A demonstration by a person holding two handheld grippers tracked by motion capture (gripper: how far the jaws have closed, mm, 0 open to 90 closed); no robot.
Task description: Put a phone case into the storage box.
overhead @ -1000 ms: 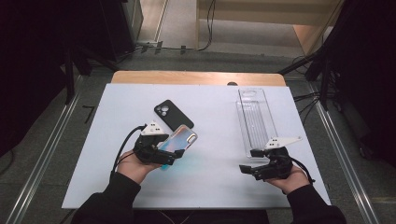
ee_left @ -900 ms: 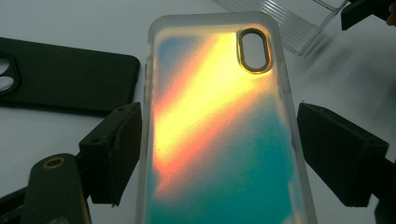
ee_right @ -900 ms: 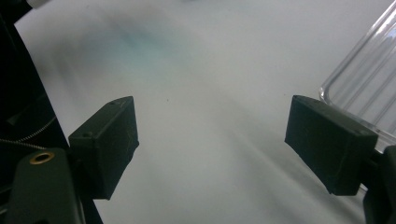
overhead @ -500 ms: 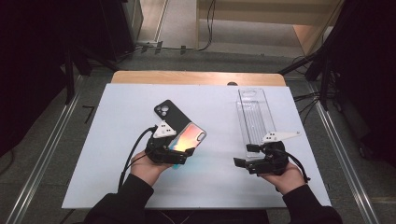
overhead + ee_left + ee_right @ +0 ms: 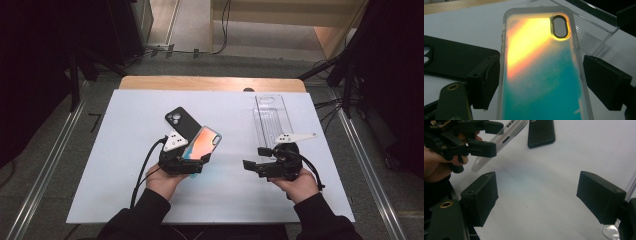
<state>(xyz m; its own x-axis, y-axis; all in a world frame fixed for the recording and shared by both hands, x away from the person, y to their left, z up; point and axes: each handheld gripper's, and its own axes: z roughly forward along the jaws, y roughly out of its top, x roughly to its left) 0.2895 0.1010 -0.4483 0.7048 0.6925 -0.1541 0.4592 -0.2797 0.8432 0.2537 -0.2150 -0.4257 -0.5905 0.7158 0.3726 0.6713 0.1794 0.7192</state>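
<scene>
A translucent phone case (image 5: 202,141) fading from orange to teal is lifted off the white table (image 5: 125,165), tilted up toward the right. My left gripper (image 5: 192,159) is shut on its lower end. In the left gripper view both pads press the long edges of the case (image 5: 536,62). A black phone case (image 5: 181,121) lies flat on the table just behind it. My right gripper (image 5: 253,157) hovers to the right with its jaws pointing left toward the held case, open, and between them I see bare table (image 5: 536,195). The held case (image 5: 506,135) lies ahead of it.
A clear plastic rack (image 5: 272,120) lies lengthwise at the table's right, just behind the right gripper. A wooden strip (image 5: 210,83) runs along the far edge. Metal rails flank the table on both sides.
My left gripper has carried the orange-teal case to the right, toward the table's middle, and tilted it up. The right gripper has risen and shifted left. Both jaws kept their width.
</scene>
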